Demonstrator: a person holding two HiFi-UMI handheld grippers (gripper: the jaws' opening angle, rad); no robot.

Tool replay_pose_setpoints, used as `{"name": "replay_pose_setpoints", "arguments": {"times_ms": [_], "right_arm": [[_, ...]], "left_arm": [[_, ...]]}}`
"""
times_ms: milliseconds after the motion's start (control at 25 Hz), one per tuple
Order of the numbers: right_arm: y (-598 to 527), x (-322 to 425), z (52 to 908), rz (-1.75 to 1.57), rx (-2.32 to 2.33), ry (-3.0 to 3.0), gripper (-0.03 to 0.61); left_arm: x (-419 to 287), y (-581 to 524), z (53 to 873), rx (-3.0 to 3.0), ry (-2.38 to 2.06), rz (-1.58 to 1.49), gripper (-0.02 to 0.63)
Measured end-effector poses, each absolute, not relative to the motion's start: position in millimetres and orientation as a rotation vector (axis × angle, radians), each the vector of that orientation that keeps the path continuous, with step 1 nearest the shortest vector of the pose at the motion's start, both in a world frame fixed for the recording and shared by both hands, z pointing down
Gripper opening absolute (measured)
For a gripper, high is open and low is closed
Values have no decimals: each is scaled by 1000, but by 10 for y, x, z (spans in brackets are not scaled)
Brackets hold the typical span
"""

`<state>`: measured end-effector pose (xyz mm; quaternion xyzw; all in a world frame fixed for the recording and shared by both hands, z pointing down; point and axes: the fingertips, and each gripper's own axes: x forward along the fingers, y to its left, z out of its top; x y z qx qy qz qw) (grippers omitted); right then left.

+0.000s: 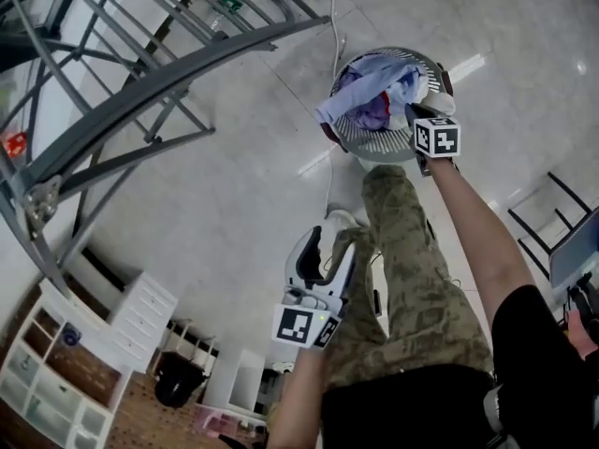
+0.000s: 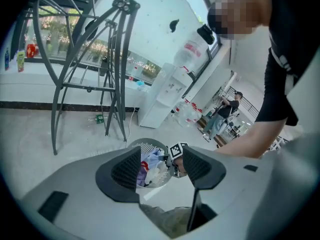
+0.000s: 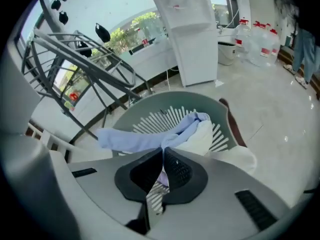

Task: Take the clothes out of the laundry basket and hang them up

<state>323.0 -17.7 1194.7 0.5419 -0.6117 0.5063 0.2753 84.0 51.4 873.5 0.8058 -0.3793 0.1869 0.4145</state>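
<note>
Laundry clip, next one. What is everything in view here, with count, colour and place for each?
laundry basket: one, grey, slatted, on the floor ahead of the person
light blue garment: one, draped over the basket rim
other clothes: purple and white pieces, count unclear, in the basket
drying rack: one, grey metal, left of the basket
water dispenser: one, white, beyond the basket
water bottles: several, clear, on the floor right of the dispenser
shelf unit: one, white, lower left of the head view
bystander: one, far background
trousers: camouflage
left gripper: open, empty
right gripper: shut on the light blue garment
</note>
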Motion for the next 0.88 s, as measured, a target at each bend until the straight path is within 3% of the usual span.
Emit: {"name": "replay_pose_setpoints", "arguments": {"times_ms": [480, 880], "right_arm": [[-49, 3130, 9329, 1249, 1472, -1834, 6], [-384, 2706, 6582, 1020, 1354, -2222, 6]], "left_arm": [[508, 895, 7318, 2176, -935, 410, 244], [204, 871, 6534, 2262, -936, 346, 244]]}}
